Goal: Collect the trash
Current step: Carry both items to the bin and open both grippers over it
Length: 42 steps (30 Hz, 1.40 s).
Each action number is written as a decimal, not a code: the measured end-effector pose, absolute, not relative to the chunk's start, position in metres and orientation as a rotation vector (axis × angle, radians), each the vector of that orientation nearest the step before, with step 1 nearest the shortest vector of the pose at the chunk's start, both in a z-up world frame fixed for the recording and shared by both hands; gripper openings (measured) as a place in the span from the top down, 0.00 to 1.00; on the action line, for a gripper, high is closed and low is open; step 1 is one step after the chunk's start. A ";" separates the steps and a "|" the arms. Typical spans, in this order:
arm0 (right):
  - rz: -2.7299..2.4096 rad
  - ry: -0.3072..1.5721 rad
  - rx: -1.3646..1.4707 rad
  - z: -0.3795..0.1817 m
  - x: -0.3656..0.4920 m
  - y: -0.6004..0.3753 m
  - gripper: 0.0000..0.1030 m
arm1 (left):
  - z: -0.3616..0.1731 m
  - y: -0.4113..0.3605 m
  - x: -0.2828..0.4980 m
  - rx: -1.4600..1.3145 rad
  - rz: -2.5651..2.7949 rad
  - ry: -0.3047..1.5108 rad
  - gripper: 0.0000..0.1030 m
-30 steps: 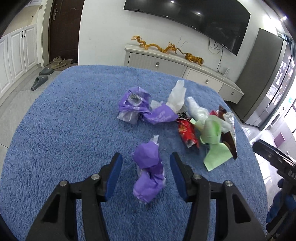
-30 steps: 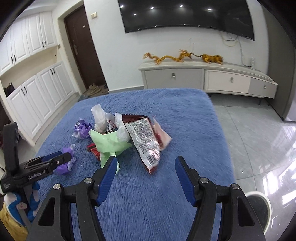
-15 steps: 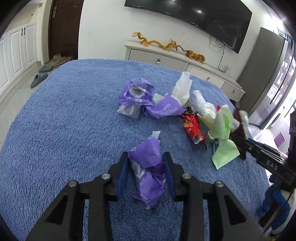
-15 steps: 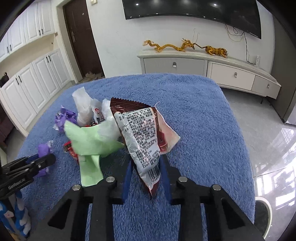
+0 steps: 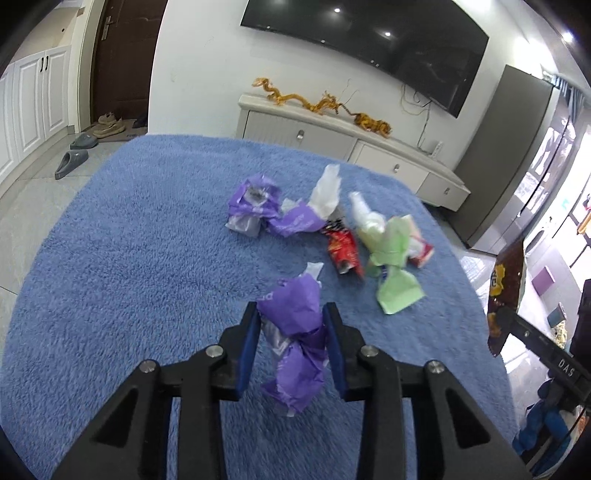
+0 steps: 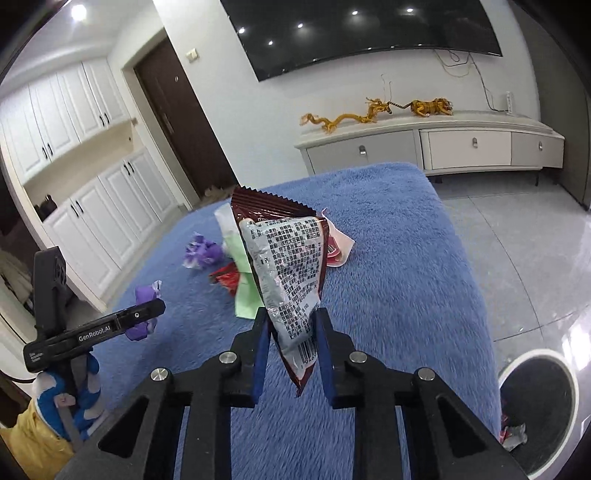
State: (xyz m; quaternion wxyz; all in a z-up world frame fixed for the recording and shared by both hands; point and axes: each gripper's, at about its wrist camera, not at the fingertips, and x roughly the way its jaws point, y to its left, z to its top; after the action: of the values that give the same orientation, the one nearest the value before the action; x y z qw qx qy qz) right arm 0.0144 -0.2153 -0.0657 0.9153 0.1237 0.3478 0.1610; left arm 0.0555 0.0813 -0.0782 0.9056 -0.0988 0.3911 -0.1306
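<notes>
The left claw (image 5: 291, 345) is clamped on a purple wrapper (image 5: 295, 332), the right claw (image 6: 290, 349) on a brown snack packet (image 6: 286, 273); the packet's pinched corner could slip out before reaching the bin (image 6: 537, 391).

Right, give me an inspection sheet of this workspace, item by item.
Surface: blue fleece blanket, fully covering the table.
Job's things: purple wrapper and brown snack bag both gripped; white bin on the floor.
Clutter: purple bag, red packet, green paper heaped together.
Grippers: left gripper and right gripper each closed on its piece.
Cables: wires hang below the TV.
Surroundings: sideboard, dragon ornaments, slippers.
</notes>
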 end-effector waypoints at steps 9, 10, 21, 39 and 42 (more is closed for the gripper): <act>0.293 0.612 0.326 -0.034 -0.027 -0.246 0.78 | -0.030 0.059 0.025 -0.173 -0.355 0.740 0.69; 0.285 0.600 0.335 -0.031 -0.032 -0.252 0.78 | -0.026 0.053 0.022 -0.167 -0.370 0.735 0.69; 0.075 0.549 0.478 -0.045 -0.095 -0.350 0.78 | -0.002 -0.068 0.015 -0.089 -0.638 0.770 0.69; -0.196 0.672 0.783 -0.169 -0.121 -0.499 0.78 | -0.075 -0.331 0.029 0.192 -0.898 0.973 0.68; -0.223 0.699 0.805 -0.186 -0.117 -0.512 0.75 | -0.092 -0.359 0.035 0.195 -0.914 1.023 0.67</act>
State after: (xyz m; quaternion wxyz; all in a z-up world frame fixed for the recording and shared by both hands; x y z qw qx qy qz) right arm -0.1165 -0.5118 -0.1856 0.8552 0.3830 0.3327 -0.1062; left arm 0.0352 -0.3590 -0.0924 0.7694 0.0897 0.4716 -0.4213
